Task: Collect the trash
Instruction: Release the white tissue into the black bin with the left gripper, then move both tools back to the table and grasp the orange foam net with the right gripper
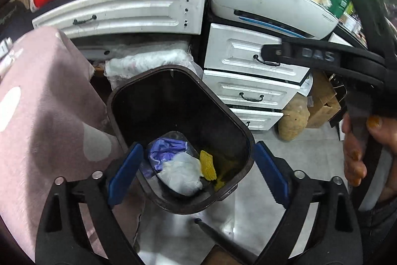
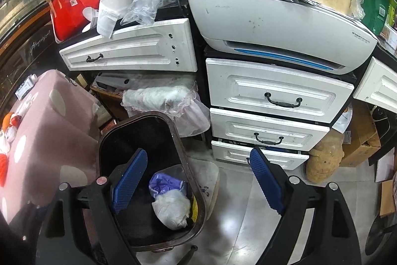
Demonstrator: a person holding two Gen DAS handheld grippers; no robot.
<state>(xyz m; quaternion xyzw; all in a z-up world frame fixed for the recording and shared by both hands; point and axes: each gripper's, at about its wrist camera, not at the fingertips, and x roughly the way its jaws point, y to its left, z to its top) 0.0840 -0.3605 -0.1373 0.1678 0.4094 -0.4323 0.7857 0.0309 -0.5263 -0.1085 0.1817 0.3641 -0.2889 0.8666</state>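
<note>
Left wrist view looks down into a dark bin (image 1: 178,101) standing on the grey floor (image 1: 273,203). The left gripper (image 1: 198,173) hangs over the bin's near end with its blue fingers (image 1: 125,175) spread wide apart and nothing between them. At the bottom of the bin lie a crumpled white wad (image 1: 181,175), a purple glove (image 1: 165,153) just behind it and a yellow scrap (image 1: 208,165) beside the wad. A pink dotted cloth (image 1: 44,116) hangs just left of the bin, and white drawers (image 1: 250,91) stand behind the bin to its right, with a white printer (image 1: 268,6) on top of them. A hand (image 1: 359,153) grips the other gripper's black handle well to the right of the bin.

From the right wrist view, the right gripper (image 2: 198,183) is also spread open and empty; its left finger (image 2: 129,180) sits over the bin (image 2: 139,138), the other finger beyond the bin's right rim, above the floor.
</note>
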